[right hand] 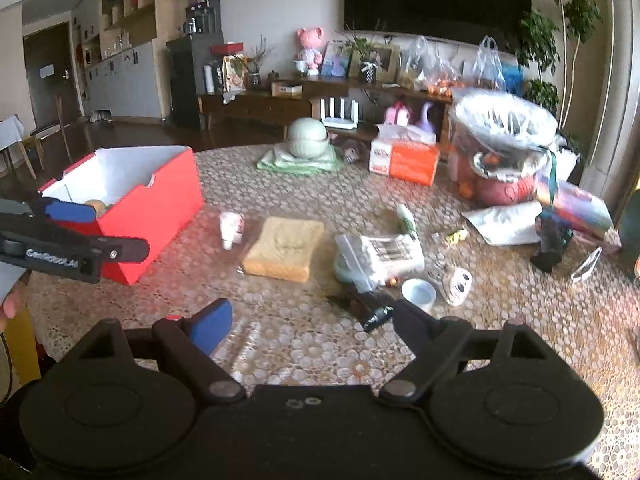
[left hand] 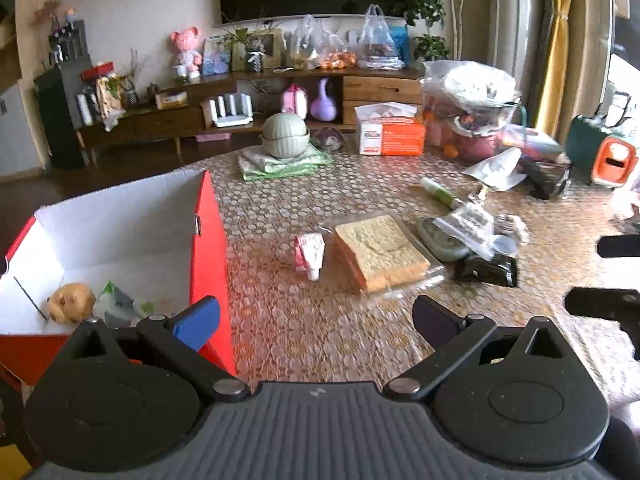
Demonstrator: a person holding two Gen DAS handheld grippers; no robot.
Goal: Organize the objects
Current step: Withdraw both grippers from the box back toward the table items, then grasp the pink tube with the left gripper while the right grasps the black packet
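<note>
A red box (left hand: pixel 210 248) (right hand: pixel 160 216) with a white inside stands at the table's left; a small tan toy (left hand: pixel 71 303) and a crumpled wrapper (left hand: pixel 120 304) lie in it. My left gripper (left hand: pixel 316 320) is open and empty, hovering beside the box's right wall. On the table ahead lie a small pink-and-white bottle (left hand: pixel 310 254) (right hand: pixel 231 227), wrapped bread slices (left hand: pixel 380 252) (right hand: pixel 285 249), a clear bag with a printed label (right hand: pixel 384 256) and a black packet (left hand: pixel 486 270) (right hand: pixel 372 308). My right gripper (right hand: pixel 310 324) is open and empty, low over the table near the black packet.
At the back of the table stand stacked green bowls on a folded cloth (left hand: pixel 286 140), an orange tissue box (left hand: pixel 390 132) and a plastic-covered basket of fruit (left hand: pixel 468 108). A green tube (left hand: pixel 440 192), a white cup (right hand: pixel 419 293) and a silver pouch (right hand: pixel 504 222) lie to the right.
</note>
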